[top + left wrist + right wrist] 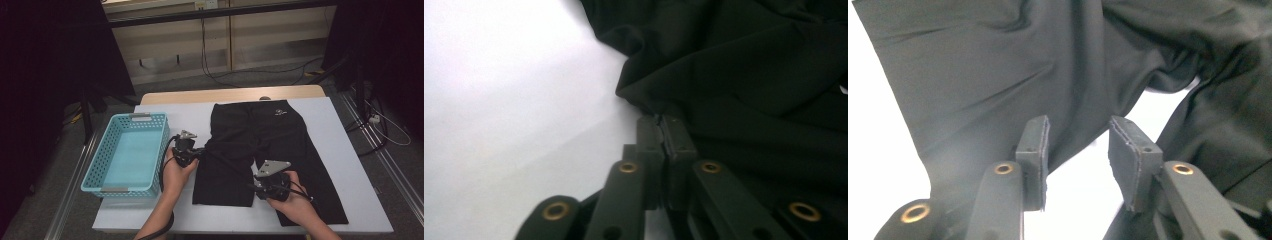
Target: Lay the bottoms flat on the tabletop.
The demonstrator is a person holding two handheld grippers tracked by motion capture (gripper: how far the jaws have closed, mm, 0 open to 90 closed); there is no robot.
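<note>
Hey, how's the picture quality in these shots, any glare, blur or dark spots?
High view: dim, room edges nearly black, black shorts show little detail. Left gripper view: white table cover glares, the picture soft. Right gripper view: cover washed out, fingers fairly sharp.

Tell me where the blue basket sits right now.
In the high view the blue basket sits at the table's left edge, just left of the left gripper and the black shorts.
</note>
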